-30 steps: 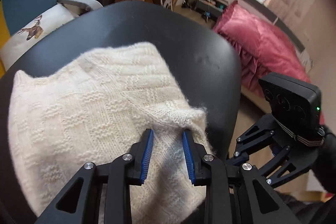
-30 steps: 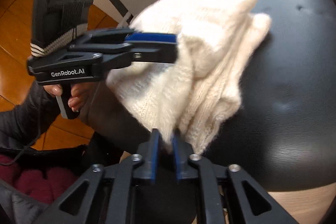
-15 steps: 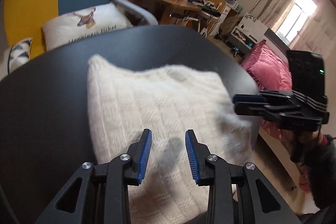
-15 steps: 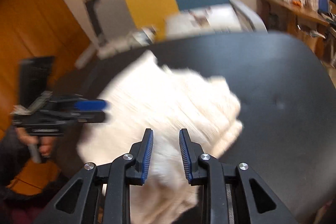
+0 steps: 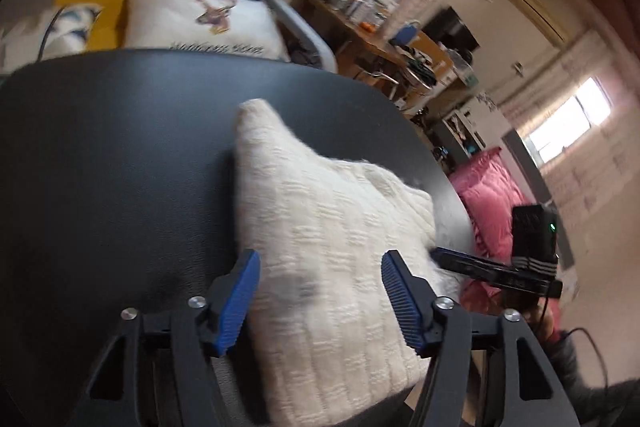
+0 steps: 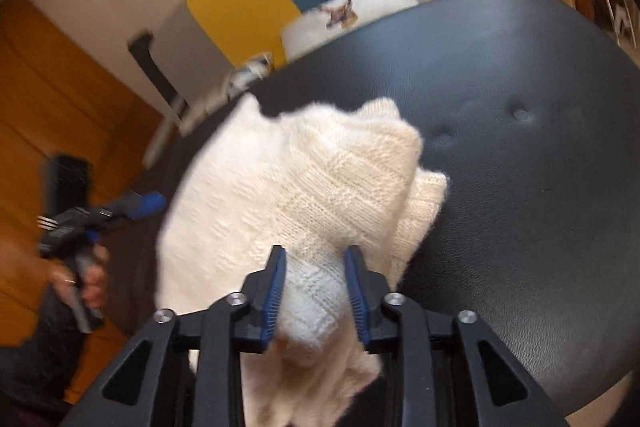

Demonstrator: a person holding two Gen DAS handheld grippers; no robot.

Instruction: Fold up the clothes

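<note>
While folded into a thick pad, cream knit sweater point(image 5: 328, 251) lies mid-frame on black padded seat point(image 5: 120, 167) — near edge overhangs. Left gripper point(image 5: 320, 299) jaws opening, wide, pads clear of knit. Right gripper point(image 6: 316, 287) jaws opening too, sweater fold between them, contact unclear. Deer-print cushion point(image 5: 200, 23) upper left.

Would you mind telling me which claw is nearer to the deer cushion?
Left. The left claw, opening, is over the sweater on the side towards the cushion; the right claw, opening, is across the sweater, farther.
</note>
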